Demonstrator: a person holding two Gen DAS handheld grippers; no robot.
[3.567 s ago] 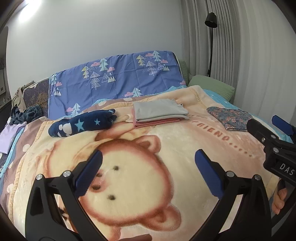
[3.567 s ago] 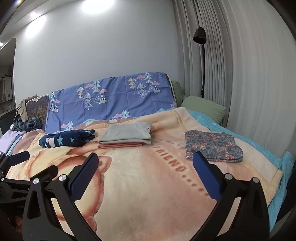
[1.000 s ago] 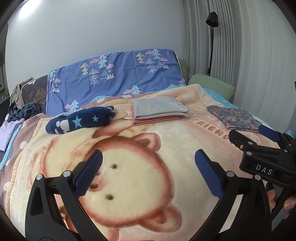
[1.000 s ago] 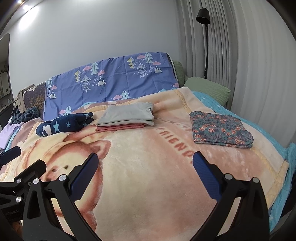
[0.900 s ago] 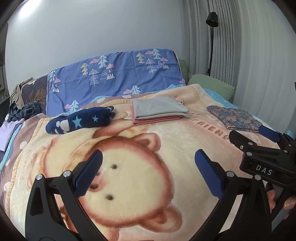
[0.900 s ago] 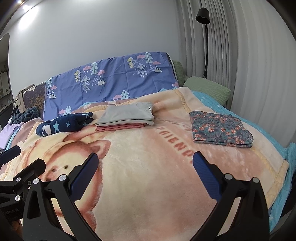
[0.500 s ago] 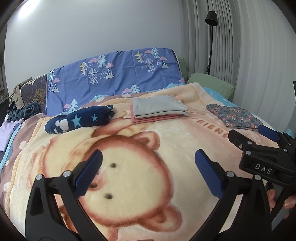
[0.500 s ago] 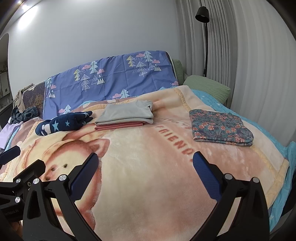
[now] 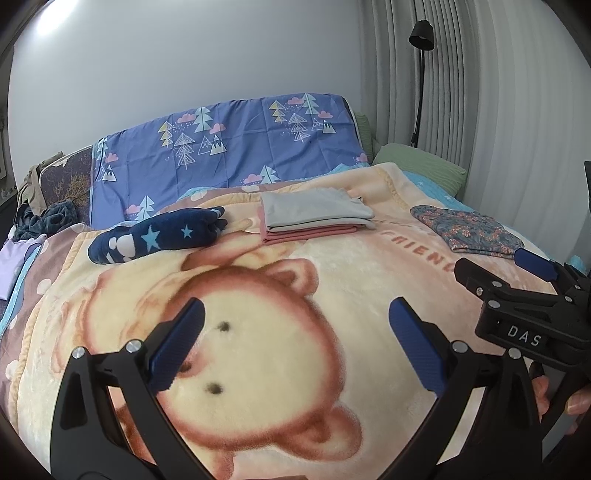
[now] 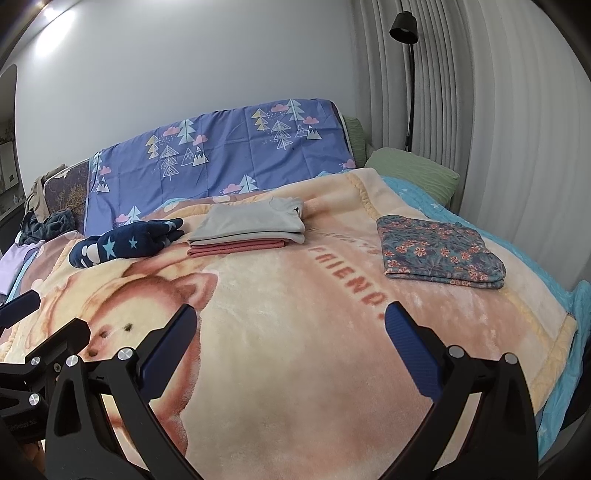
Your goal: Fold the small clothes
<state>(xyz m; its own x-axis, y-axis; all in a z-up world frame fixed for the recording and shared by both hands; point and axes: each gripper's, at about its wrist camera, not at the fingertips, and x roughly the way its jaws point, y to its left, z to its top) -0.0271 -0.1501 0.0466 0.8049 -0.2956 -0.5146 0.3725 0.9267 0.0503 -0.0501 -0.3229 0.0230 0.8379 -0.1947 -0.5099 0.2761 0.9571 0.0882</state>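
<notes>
A folded grey garment (image 9: 314, 210) (image 10: 251, 221) lies on a folded pink one (image 9: 306, 234) (image 10: 236, 246) far back on the bear blanket (image 9: 280, 354) (image 10: 295, 332). A navy star-print garment (image 9: 159, 236) (image 10: 125, 243), bunched up, lies left of the stack. A folded floral garment (image 9: 469, 229) (image 10: 439, 251) lies at the right. My left gripper (image 9: 295, 347) hovers open over the bear's face, holding nothing. My right gripper (image 10: 291, 347) is open and empty over the blanket's middle; it also shows at the right of the left wrist view as the right gripper (image 9: 517, 280).
A blue tree-print sheet (image 9: 229, 147) covers the headboard. A green pillow (image 10: 410, 170) and a black floor lamp (image 10: 404, 22) stand at the back right by the curtains. Loose clothes (image 9: 40, 218) are piled at the far left. A person's hand (image 9: 576, 402) holds the right gripper.
Both views have crept slightly forward and down over the blanket; the clothes lie as before and both grippers stay open.
</notes>
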